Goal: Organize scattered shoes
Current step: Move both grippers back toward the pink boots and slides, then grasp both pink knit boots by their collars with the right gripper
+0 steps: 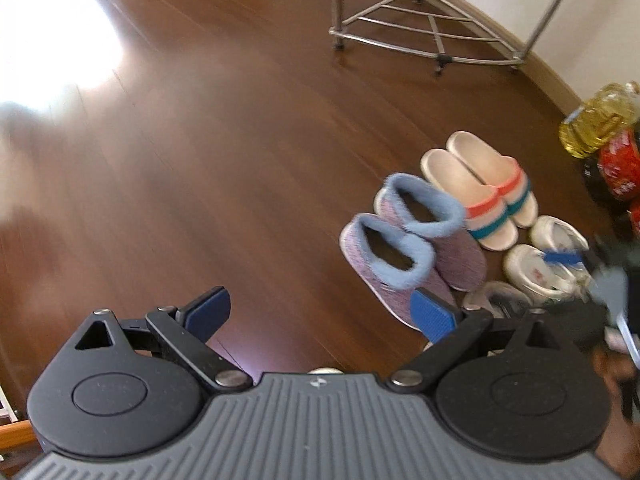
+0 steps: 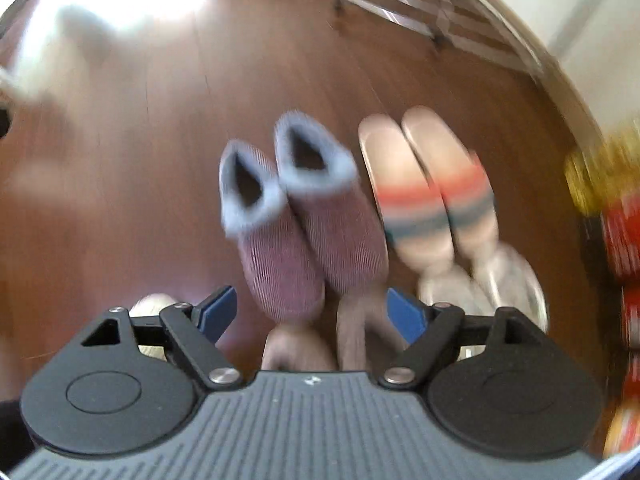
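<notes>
A pair of purple knit slippers [image 1: 412, 248] with blue fleece cuffs stands side by side on the wood floor, and the same purple slippers [image 2: 304, 216] show blurred in the right wrist view. Beside them lies a pair of cream slides [image 1: 480, 188] with orange and teal bands, also blurred as cream slides [image 2: 436, 192]. White sneakers [image 1: 548, 256] sit behind those. A tan shoe [image 2: 352, 332] lies just under my right gripper [image 2: 316, 312], which is open and empty. My left gripper [image 1: 320, 312] is open and empty, left of the slippers.
A metal rack base [image 1: 428, 28] stands on the floor by the white wall. A yellow oil bottle [image 1: 596, 120] and red packages [image 1: 620, 168] sit at the right. The right gripper [image 1: 600, 280] reaches in there. Bare wood floor [image 1: 200, 140] spreads left, with sun glare.
</notes>
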A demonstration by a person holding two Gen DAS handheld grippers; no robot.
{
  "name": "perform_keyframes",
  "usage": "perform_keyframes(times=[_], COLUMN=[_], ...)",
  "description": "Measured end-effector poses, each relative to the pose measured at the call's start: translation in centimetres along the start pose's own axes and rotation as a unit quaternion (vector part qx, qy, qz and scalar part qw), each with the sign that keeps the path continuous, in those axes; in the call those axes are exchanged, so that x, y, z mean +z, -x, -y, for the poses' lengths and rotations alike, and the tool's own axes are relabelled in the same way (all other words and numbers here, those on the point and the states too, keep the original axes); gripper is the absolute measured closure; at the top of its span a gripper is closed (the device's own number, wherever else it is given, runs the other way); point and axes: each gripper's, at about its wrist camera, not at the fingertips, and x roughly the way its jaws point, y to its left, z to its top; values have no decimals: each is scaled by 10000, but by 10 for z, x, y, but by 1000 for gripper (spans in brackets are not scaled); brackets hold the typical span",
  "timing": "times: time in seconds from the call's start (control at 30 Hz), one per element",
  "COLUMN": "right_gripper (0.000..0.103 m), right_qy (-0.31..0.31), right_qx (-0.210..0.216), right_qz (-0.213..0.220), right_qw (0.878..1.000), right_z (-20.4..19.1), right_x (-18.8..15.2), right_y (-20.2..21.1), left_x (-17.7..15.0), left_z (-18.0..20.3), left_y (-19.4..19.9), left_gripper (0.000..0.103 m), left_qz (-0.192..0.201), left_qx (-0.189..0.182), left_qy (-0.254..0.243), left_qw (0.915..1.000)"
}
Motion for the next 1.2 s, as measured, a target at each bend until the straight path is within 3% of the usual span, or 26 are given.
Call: perform_keyframes(times=[0.17,0.33,0.4,0.47,0.53,0.63,0.83,0.93,1.07,1.13,1.2], right_gripper=[27,51,49,55,72,77,79,79,80,80,80], right_qy=[599,1244,1490,1626,1450,1259,639,-429,-1793,-2145,-2456], right_qx=[-135,-433,-553,-570,-467,-469,-347,-129,123,186,251], right_qz=[178,-459,-934,-1184,-1239,-1205,-738,-455,-84,101,492], right_qw=[9980,9902,9829,9779,9805,9836,9946,9980,9837,9765,9678], right_z=[-25,-49,-57,-59,-57,-55,-47,-23,18,35,58], right_x=[41,47,43,41,41,40,27,36,59,72,106], right_y=[-76,-151,-182,-201,-209,-212,-155,-95,-1,37,100], left_x=[-8,-22,-29,-34,-29,-20,-1,8,38,52,75], left_z=[-21,-37,-40,-41,-38,-31,-18,-12,3,11,18], left_y=[-43,-66,-71,-72,-63,-47,-16,0,52,75,112], left_gripper=[5,5,5,5,5,5,5,5,5,5,5], left_qz=[-10,-169,-255,-321,-289,-226,-100,-37,265,406,706], left_qx=[96,106,102,90,98,112,140,154,196,219,206], left_qy=[201,316,306,296,265,215,116,66,-8,-31,16], left_qw=[9998,9993,9992,9990,9992,9995,9998,9999,9995,9989,9973])
